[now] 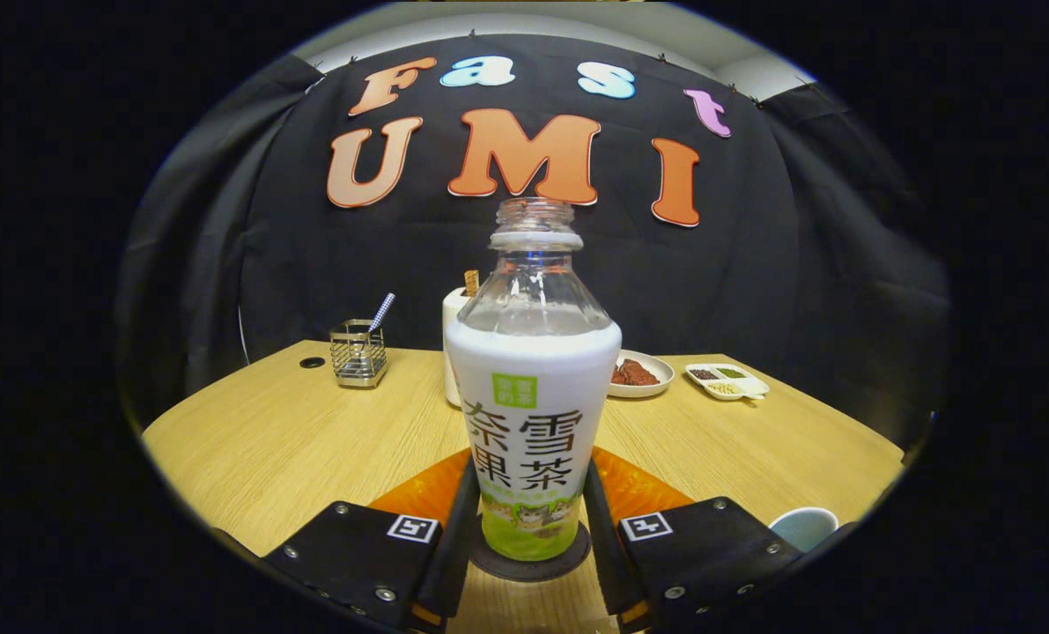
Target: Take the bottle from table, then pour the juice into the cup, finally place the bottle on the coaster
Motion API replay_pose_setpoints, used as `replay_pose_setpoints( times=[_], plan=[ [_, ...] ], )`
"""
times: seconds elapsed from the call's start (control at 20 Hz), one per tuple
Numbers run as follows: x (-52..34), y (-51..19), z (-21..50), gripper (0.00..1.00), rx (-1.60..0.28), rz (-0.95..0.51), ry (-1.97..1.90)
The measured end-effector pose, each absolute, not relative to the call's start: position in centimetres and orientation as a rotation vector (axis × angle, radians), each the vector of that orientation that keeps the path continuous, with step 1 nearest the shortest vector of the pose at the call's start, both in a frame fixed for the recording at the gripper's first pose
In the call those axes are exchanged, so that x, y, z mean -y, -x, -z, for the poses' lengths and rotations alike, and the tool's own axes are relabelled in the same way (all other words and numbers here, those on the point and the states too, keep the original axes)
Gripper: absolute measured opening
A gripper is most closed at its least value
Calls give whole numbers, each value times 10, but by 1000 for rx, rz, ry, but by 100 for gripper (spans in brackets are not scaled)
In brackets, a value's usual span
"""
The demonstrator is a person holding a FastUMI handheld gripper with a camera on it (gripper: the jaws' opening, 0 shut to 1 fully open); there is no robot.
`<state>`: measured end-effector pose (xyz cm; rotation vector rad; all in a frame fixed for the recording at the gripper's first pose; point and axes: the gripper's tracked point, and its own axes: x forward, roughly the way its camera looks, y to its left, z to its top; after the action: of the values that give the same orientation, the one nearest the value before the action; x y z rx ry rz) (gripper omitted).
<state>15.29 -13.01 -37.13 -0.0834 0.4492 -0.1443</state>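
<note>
Jaws level, flanking upright bottle (531, 414)

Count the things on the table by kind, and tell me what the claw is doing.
Bottles: 1, between the claw's fingers on the coaster
Coasters: 1
Cups: 1
Wire holders: 1
Plates: 1
Divided trays: 1
Total: 6

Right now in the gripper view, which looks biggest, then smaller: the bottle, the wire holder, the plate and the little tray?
1. bottle, closest, so it looks huge
2. wire holder
3. plate and tray: too alike to rank
</note>
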Motion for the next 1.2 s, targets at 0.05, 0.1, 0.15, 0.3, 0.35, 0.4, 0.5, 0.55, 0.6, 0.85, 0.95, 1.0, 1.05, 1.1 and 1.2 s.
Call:
replay_pose_setpoints(
  times=[0.05,0.1,0.15,0.3,0.35,0.4,0.5,0.55,0.6,0.85,0.95,1.0,1.05,1.1,1.2],
  plan=[
    [129,-154,375,61,-458,139,82],
    [129,-153,377,63,-474,137,82],
    [128,-154,379,64,-480,135,93],
    [132,-149,387,67,-505,148,98],
    [129,-147,387,68,-506,141,81],
    [125,-144,385,74,-512,128,61],
    [120,-138,382,95,-485,126,47],
    [121,-133,376,97,-470,135,49],
    [121,-128,369,98,-452,143,52],
    [106,-99,307,97,-338,160,32],
    [75,-90,278,97,-299,94,-17],
    [63,-84,265,97,-286,78,-14],
    [57,-79,250,97,-268,83,2],
    [48,-74,238,97,-270,75,14],
    [31,-63,211,97,-255,73,38]
  ],
)
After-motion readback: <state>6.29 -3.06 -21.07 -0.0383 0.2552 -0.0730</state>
